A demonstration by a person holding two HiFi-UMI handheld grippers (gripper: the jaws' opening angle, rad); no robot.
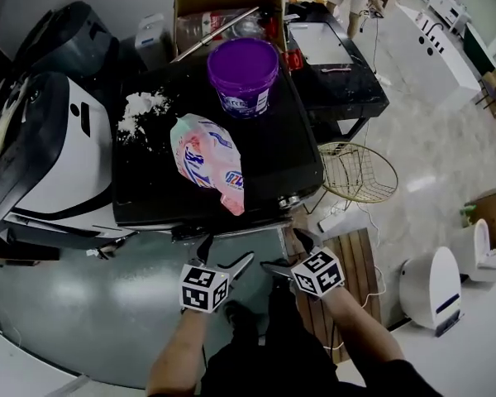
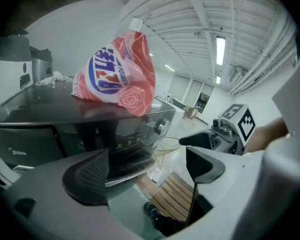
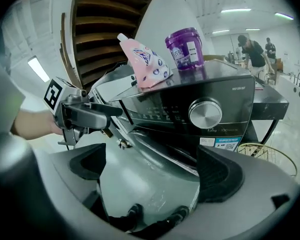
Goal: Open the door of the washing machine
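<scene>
Door point(image 3: 160, 155) of the washing machine point(image 1: 269, 143) sits at the machine's near front, under the control panel with its dial point(image 3: 205, 113). Through the wide-angle view it looks slightly ajar, though I can't be sure. The left gripper point(image 1: 227, 251) and right gripper point(image 1: 283, 251) hover side by side just near of that front, each with jaws apart and nothing between them. On the black top lie a pink detergent pouch point(image 1: 207, 160), a purple tub point(image 1: 244, 73) farther back, and white powder point(image 1: 140, 110) to the left.
</scene>
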